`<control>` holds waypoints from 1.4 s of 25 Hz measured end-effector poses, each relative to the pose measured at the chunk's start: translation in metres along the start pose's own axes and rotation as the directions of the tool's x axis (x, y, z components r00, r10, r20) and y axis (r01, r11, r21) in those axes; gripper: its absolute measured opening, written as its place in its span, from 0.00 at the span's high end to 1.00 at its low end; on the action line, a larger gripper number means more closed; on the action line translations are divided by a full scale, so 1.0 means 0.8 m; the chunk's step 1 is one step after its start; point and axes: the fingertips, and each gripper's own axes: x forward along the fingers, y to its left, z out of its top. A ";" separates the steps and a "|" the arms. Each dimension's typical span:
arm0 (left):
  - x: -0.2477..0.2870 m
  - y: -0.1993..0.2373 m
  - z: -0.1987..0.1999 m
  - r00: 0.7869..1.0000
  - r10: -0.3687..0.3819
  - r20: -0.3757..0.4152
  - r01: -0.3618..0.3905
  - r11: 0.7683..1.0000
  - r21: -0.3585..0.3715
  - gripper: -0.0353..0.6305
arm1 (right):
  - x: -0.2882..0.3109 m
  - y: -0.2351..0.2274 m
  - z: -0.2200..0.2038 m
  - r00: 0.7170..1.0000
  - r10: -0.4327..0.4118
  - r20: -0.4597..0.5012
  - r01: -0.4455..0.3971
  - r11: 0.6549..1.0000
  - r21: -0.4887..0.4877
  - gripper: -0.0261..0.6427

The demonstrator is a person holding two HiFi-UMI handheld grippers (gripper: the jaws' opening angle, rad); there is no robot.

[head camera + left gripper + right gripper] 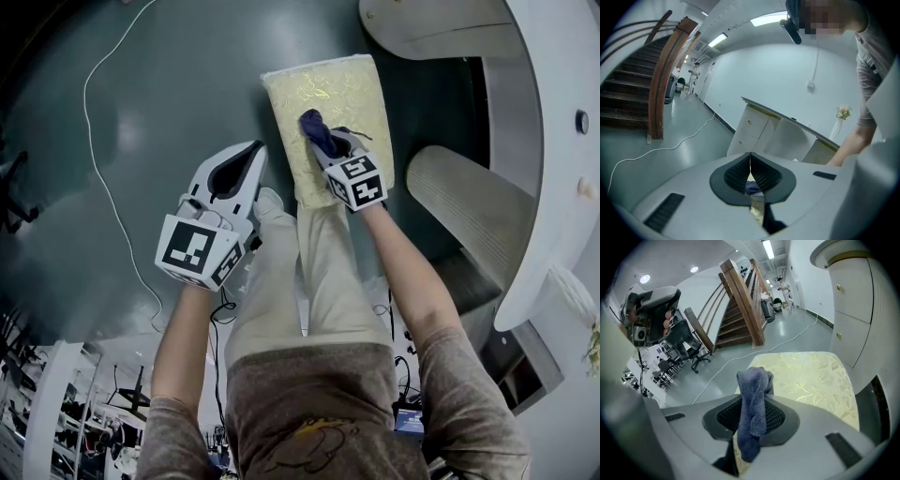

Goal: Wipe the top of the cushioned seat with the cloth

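White cable (86,94) runs down the floor (150,103) at the left. Left gripper (242,167), left of centre, has its jaws squeezed together on nothing, hanging off to the side of the seat (352,89). Right gripper (330,145), just right of it, is clamped on the blue cloth (313,126), bunched over the middle of the yellow seat, top centre.

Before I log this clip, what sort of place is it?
Probably an open office or showroom lobby: a wooden staircase rises from a glossy grey floor, office chairs cluster beside it, and white cabinets stand nearby.
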 end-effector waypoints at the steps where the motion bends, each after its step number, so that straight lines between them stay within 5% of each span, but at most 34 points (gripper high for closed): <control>1: -0.002 0.001 -0.001 1.000 0.000 0.002 0.000 1.000 -0.001 0.92 | 0.002 0.004 0.000 1.000 0.003 0.000 -0.003 1.000 -0.001 0.83; 19: -0.029 -0.011 -0.014 0.999 -0.044 0.002 0.044 0.999 0.017 0.92 | 0.009 0.078 -0.015 0.996 0.089 0.013 -0.089 0.996 -0.001 0.83; 35: -0.012 -0.059 -0.018 0.989 -0.145 -0.022 0.145 0.989 0.028 0.92 | -0.085 0.028 -0.015 0.993 -0.071 0.097 0.068 0.997 0.035 0.83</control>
